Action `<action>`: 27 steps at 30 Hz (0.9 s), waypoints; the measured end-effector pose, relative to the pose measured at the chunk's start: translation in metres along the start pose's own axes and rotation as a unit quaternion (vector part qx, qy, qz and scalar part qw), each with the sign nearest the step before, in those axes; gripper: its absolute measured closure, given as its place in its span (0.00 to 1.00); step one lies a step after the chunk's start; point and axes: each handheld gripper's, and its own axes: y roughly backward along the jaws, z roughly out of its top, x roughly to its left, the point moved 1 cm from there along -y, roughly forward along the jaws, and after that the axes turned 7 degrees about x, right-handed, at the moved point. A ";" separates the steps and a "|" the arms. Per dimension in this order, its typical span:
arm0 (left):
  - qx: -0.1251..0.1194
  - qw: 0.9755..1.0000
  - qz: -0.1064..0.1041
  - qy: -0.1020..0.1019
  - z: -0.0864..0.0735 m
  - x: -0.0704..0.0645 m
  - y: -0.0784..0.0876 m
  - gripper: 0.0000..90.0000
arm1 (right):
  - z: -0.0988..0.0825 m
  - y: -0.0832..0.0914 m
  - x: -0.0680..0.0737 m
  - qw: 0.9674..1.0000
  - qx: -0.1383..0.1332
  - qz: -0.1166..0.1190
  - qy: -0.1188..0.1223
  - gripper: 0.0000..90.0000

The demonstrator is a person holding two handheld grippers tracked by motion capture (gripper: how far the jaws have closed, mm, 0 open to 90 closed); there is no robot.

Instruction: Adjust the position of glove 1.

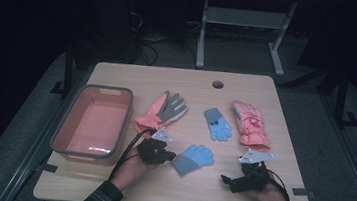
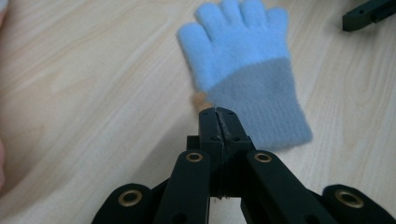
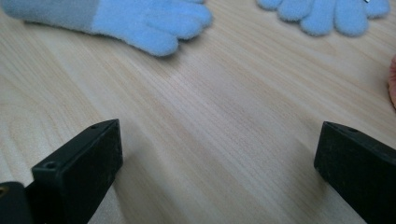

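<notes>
Both my grippers low at table's near edge, left gripper [image 2: 218, 122] pinched on blue glove [image 2: 245, 70] cuff edge, right gripper [image 3: 217, 154] spread wide, holding nothing, pink bin [image 1: 122, 125] far left.

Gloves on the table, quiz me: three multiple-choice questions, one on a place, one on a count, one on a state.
1. Where does the pink bin stand on the table?
A. Left side
B. Right side
C. Middle of the far edge

2. How many gloves lie on the table?
A. Two
B. Three
C. Four

3. How do the right gripper's jaws stand?
A. Shut on a glove
B. Wide open, nothing between them
C. Shut on the bin's rim

Answers: 1 A, the bin sits by the left edge in the high view. 2 C, near blue glove, far blue glove, orange-grey glove, pink glove. 3 B, bare wood shows between the jaws.
</notes>
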 end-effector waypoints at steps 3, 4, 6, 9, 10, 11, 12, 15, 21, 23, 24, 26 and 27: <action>0.009 1.000 -0.001 -0.008 -0.001 -0.002 -0.002 0.99 | 0.000 0.000 0.000 1.000 0.000 0.000 0.000 0.01; 0.003 1.000 -0.004 -0.001 -0.001 -0.003 -0.003 0.99 | 0.000 0.000 0.000 1.000 0.000 0.000 0.000 0.01; 0.011 1.000 -0.004 -0.008 -0.001 -0.003 -0.004 0.99 | 0.000 0.000 0.000 1.000 0.000 0.000 0.000 0.01; 0.009 1.000 -0.012 -0.008 0.000 -0.006 -0.005 0.99 | 0.000 0.000 0.000 1.000 0.000 0.000 0.000 0.01; 0.010 1.000 -0.016 -0.011 0.000 -0.008 -0.006 0.99 | 0.000 0.000 0.000 1.000 0.000 0.000 0.000 0.01; 0.009 1.000 -0.021 -0.011 0.001 -0.010 -0.006 0.99 | 0.000 0.000 0.000 1.000 0.000 0.000 0.000 0.01; 0.009 1.000 -0.025 -0.016 0.002 -0.012 -0.007 0.99 | 0.000 0.000 0.000 1.000 0.000 0.000 0.000 0.01; 0.008 0.999 -0.038 -0.023 0.005 -0.022 -0.012 0.99 | 0.000 0.000 0.000 1.000 0.000 0.000 0.000 0.01; 0.008 0.997 -0.058 -0.044 0.011 -0.034 -0.021 0.99 | 0.000 0.000 0.000 1.000 0.000 0.000 0.001 0.01; 0.004 0.997 -0.063 -0.045 0.014 -0.037 -0.024 0.99 | 0.000 0.000 0.000 1.000 0.000 0.000 0.001 0.01; 0.004 0.997 -0.064 -0.048 0.015 -0.039 -0.025 0.99 | 0.000 0.000 0.000 1.000 0.000 0.000 0.001 0.01; 0.004 0.996 -0.068 -0.055 0.019 -0.043 -0.029 0.99 | 0.000 0.000 0.000 1.000 0.001 0.000 0.001 0.01; 0.003 0.996 -0.069 -0.059 0.022 -0.045 -0.030 0.99 | 0.000 0.000 0.000 1.000 0.001 0.000 0.001 0.01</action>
